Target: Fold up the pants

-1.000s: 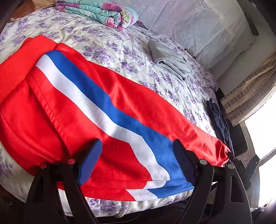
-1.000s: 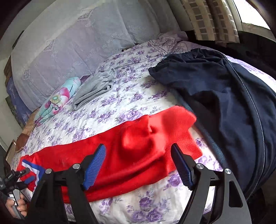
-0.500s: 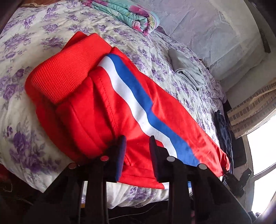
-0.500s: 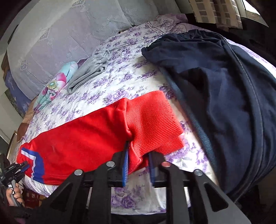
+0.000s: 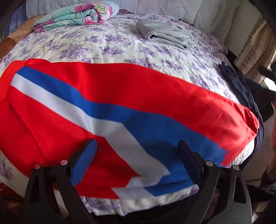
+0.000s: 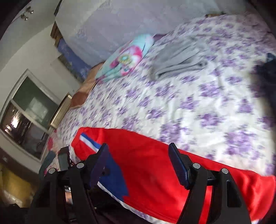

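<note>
The red pants (image 5: 138,96) with a blue and white side stripe lie folded lengthwise along the near edge of the flowered bed. My left gripper (image 5: 136,160) is open, its blue pads either side of the stripe just above the fabric, holding nothing. In the right wrist view the pants (image 6: 155,165) run along the bed's near edge. My right gripper (image 6: 138,163) is open over them and empty. This view is blurred.
Folded grey clothes (image 5: 163,33) and a rolled floral blanket (image 5: 77,14) lie at the back of the bed (image 5: 120,50). Dark navy pants (image 5: 241,89) hang at the bed's right edge. A window (image 6: 25,117) and wall are at left.
Both grippers were shut on the pants half a second ago and have now opened and let go. The right gripper has swung left along the pants. The pants now lie shorter and flatter.
</note>
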Available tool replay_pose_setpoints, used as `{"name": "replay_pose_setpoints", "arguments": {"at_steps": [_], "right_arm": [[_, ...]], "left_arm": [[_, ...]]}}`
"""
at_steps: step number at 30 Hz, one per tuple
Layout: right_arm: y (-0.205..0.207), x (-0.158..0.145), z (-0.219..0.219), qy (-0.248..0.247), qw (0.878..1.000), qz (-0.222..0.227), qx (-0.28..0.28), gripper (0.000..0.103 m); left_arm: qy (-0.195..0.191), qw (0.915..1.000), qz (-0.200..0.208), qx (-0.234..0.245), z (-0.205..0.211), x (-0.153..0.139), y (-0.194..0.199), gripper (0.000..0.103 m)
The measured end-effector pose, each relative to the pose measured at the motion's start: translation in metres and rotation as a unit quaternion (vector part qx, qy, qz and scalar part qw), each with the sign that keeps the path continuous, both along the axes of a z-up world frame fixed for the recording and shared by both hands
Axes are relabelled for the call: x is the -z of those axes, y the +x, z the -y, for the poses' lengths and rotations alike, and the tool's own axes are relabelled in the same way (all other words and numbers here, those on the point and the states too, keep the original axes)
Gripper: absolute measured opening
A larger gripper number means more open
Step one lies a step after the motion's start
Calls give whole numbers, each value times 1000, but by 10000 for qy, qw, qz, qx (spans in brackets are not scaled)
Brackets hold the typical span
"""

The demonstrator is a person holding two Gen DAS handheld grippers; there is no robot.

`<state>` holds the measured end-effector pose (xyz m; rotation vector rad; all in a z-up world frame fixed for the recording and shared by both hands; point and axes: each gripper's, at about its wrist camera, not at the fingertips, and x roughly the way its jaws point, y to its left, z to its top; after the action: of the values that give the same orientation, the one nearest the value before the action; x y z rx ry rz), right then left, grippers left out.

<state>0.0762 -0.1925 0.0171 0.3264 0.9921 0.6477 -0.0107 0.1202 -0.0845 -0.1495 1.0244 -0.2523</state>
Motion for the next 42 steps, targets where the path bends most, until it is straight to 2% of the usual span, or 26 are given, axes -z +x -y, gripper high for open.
{"name": "replay_pose_setpoints", "arguments": {"at_steps": [3, 5, 6, 8, 10, 12, 14, 16, 19, 21, 24, 25, 28, 30, 34, 35, 39, 41, 42], "right_arm": [[51, 25, -61, 97, 9954, -663, -686, 73], [85, 42, -88, 83, 9906, -997, -935, 75], [101, 51, -101, 62, 9875, -1170, -1057, 76], [129, 73, -121, -77, 9790, -1581, -1286, 77], [139, 98, -135, -233, 9636, -2144, -1580, 77], [137, 108, -141, -266, 9506, -2473, -1860, 78], [123, 101, -143, -143, 9390, -2537, -2319, 78], [109, 87, -139, -24, 9336, -2499, -2568, 78], [93, 78, -135, 253, 9234, -2649, -2767, 81], [88, 79, -137, 367, 9176, -2787, -2811, 85], [78, 83, -149, 313, 9106, -2924, -2904, 88], [74, 84, -153, 262, 9081, -2935, -2973, 88], [72, 88, -166, 185, 9063, -2938, -3034, 88], [75, 91, -177, 183, 9090, -2872, -3014, 88], [85, 91, -204, 489, 9174, -2603, -2971, 87], [87, 90, -209, 571, 9214, -2434, -2976, 84], [96, 73, -197, 688, 9554, -1431, -2489, 81], [106, 77, -187, 1011, 9563, -1567, -2251, 80], [110, 78, -181, 1015, 9599, -1547, -2104, 80]], "left_arm": [[-362, 9993, -83, -97, -17, -1, -16, 91], [-512, 9985, -140, -164, -26, -3, -19, 84], [-570, 9981, -162, -182, -28, -3, -19, 84], [-566, 9980, -196, -190, -27, -4, -19, 84], [-458, 9986, -234, -135, -24, -5, -17, 84], [-515, 9982, -287, -99, -25, -6, -15, 84], [-664, 9974, -270, -123, -30, -9, -12, 84], [-577, 9982, 45, -139, -30, -18, -10, 84], [-470, 9977, 473, 114, -19, -31, -3, 86], [-474, 9975, 423, 298, -9, -28, 8, 86], [-357, 9989, 65, 301, -2, -8, 25, 86], [-307, 9990, 113, 299, -1, -5, 25, 87], [-205, 9990, 198, 349, 3, -7, 20, 89], [-290, 9989, 204, 316, 1, -6, 19, 89], [-411, 9986, 161, 280, -3, -6, 18, 89], [-416, 9986, 153, 284, -3, -6, 18, 89], [-468, 9983, 146, 321, -6, -6, 16, 89], [-513, 9980, 154, 329, -8, -6, 15, 89], [-518, 9980, 160, 332, -8, -6, 16, 89]]}}
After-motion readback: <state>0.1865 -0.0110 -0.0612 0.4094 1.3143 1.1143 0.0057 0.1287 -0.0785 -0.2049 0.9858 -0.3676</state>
